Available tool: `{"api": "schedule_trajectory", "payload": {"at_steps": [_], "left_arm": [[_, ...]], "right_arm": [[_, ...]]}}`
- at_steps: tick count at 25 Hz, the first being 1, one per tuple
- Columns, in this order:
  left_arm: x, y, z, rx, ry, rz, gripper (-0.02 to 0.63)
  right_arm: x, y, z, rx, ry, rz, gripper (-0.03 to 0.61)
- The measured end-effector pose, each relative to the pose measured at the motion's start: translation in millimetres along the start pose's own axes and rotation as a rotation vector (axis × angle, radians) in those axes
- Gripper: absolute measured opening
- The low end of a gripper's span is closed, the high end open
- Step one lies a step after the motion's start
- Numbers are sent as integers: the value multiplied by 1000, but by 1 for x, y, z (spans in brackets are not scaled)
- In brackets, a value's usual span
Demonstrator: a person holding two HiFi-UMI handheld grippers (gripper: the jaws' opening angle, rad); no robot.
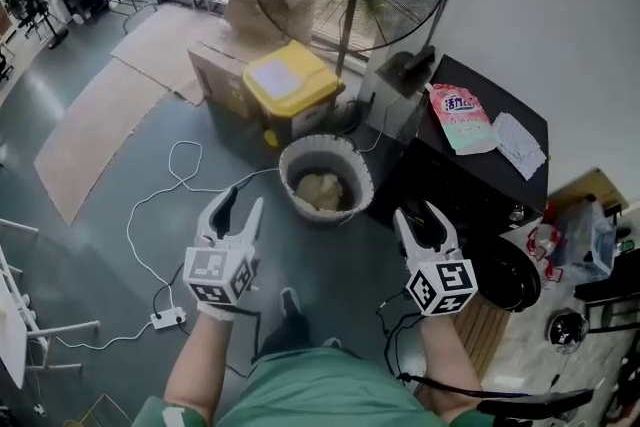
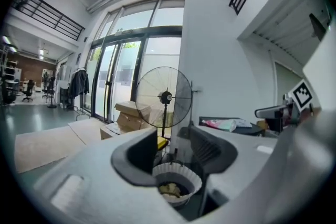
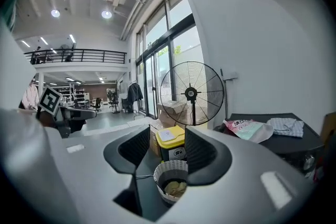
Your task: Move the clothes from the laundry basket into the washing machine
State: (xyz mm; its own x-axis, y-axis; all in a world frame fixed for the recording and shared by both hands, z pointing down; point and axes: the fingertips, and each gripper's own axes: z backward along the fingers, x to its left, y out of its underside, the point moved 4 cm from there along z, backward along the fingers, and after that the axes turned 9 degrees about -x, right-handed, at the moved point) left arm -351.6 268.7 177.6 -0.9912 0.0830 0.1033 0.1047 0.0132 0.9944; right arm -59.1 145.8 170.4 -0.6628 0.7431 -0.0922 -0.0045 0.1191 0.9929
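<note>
Left hand-held gripper [image 1: 243,200] and right hand-held gripper [image 1: 420,215], each with grey jaws spread and nothing between them, point toward a round white laundry basket [image 1: 296,198] with a ribbed, pleated wall, standing on the smooth grey floor [image 1: 100,245]. A crumpled, soft pale-yellow garment [image 1: 322,190] lies at its bottom. Just beside the basket stands the boxy black washing machine [image 1: 455,180]. The step in hand looks like the reach for a pick; next, one gripper would need to dip inside the rim and pinch a fold of cloth.
</note>
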Motion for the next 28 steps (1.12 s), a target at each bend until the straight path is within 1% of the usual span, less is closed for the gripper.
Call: {"api": "schedule_trajectory", "payload": {"at_steps": [5, 9, 12, 18, 22, 28], "left_arm": [[43, 9, -39, 30, 24, 19, 196], [72, 17, -56, 42, 29, 33, 196], [85, 21, -67, 48, 36, 36, 196], [92, 26, -87, 71, 48, 30, 196], [91, 32, -105, 89, 42, 22, 196], [87, 39, -137, 111, -3, 0, 196]], "right_arm": [[8, 4, -55, 35, 23, 2, 190], [16, 8, -83, 45, 41, 6, 190], [19, 12, -99, 48, 49, 2, 189], [17, 18, -125, 55, 46, -18, 189], [4, 30, -143, 64, 31, -45, 189], [-25, 45, -181, 76, -18, -83, 189]]}}
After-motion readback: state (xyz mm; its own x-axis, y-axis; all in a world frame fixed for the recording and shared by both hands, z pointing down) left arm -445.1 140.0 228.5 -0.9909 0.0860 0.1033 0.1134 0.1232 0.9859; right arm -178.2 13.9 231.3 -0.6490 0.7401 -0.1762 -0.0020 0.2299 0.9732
